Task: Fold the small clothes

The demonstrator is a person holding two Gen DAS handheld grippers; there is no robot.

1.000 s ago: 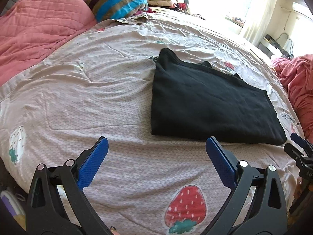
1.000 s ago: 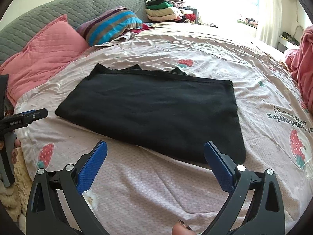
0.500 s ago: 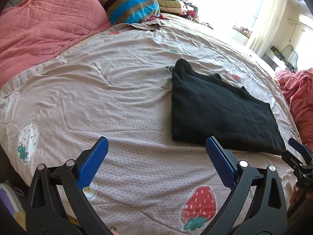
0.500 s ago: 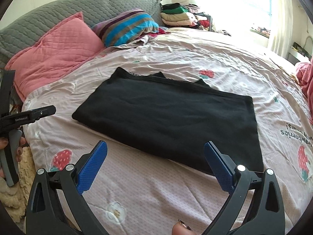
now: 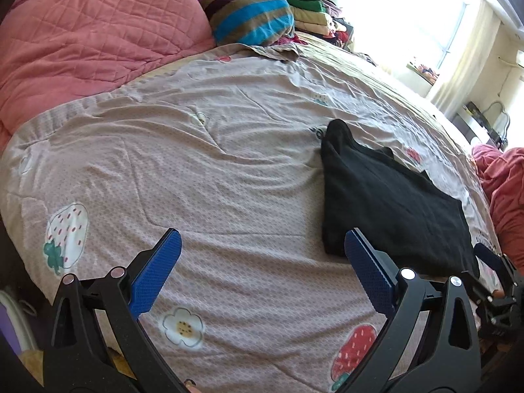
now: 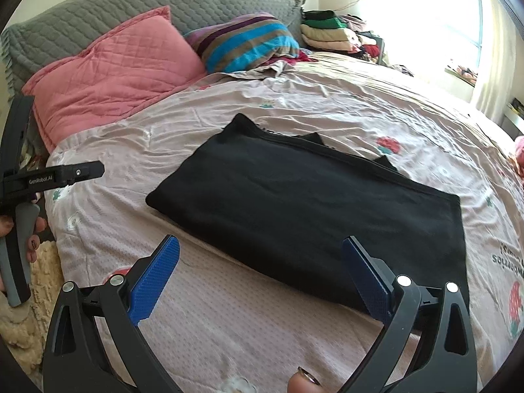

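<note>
black garment lies folded into a flat rectangle on the bedspread, a few uneven tips poking out along its far edge. in the left wrist view the same garment sits off to the right, its near corner just behind the blue pad of the right-hand finger.

left gripper hangs over bare bedspread, fingers spread wide, nothing between them. right gripper is just short of the garment's near edge, fingers equally wide apart and holding nothing; whether its right-hand pad touches the cloth cannot be told.

at the left edge of the right wrist view the other tool shows from the side, gripped by a hand. a fingertip shows at the bottom edge.

pink pillow and striped pillow lean against the grey headboard. stack of folded clothes sits beyond them, near the bright window. strawberry and flower prints dot the spread.
</note>
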